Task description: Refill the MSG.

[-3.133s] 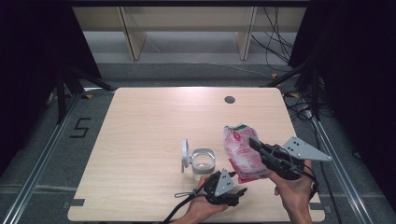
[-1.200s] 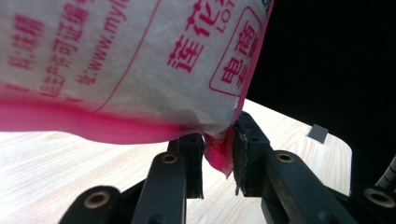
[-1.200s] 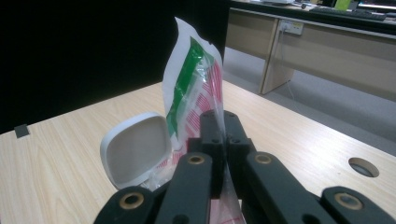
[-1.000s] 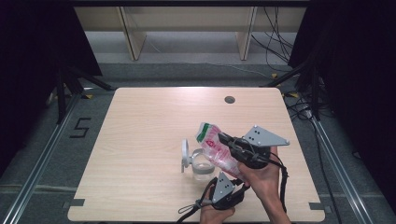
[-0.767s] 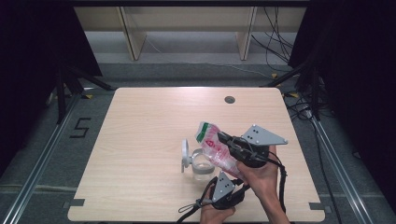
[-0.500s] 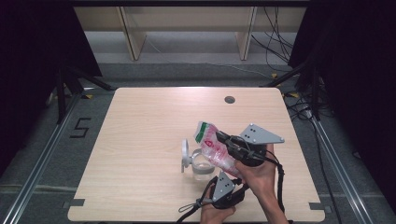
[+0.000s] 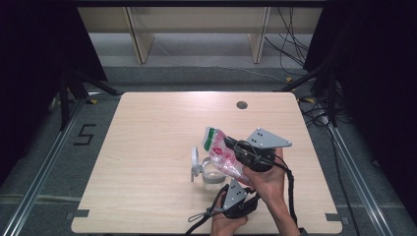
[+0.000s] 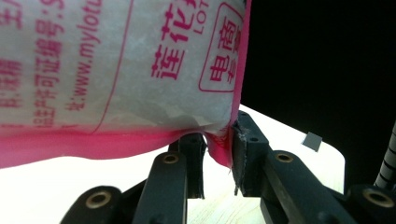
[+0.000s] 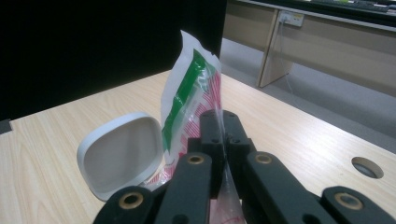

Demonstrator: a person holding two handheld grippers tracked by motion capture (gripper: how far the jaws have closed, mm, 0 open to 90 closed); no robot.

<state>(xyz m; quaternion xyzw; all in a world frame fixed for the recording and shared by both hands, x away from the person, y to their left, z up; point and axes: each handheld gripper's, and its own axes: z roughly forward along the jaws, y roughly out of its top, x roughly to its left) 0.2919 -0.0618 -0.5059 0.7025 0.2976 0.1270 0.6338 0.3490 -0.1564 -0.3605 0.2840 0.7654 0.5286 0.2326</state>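
A white and pink plastic bag (image 7: 215, 143) with a green stripe hangs tilted over a small clear container (image 7: 211, 178) whose white lid (image 7: 195, 162) stands open. My right gripper (image 7: 230, 146) is shut on the bag's side; in the right gripper view its jaws (image 9: 224, 122) pinch the film, with the bag (image 9: 191, 93) and the lid (image 9: 121, 154) just beyond. My left gripper (image 7: 225, 191) lies near the table's front edge and points at the container. In the left gripper view its jaws (image 8: 219, 158) stand apart, and the bag's (image 8: 116, 70) pink bottom corner hangs between them against one pad.
The wooden table (image 7: 147, 128) has a round cable hole (image 7: 241, 104) at the back right. Cables trail from both grippers over the front edge. Dark floor, metal rails and wooden shelf legs surround the table.
The right gripper has carried the bag from the container's right to above it and tipped it leftward; in the last second it drifted slightly left. The left gripper has stayed put.
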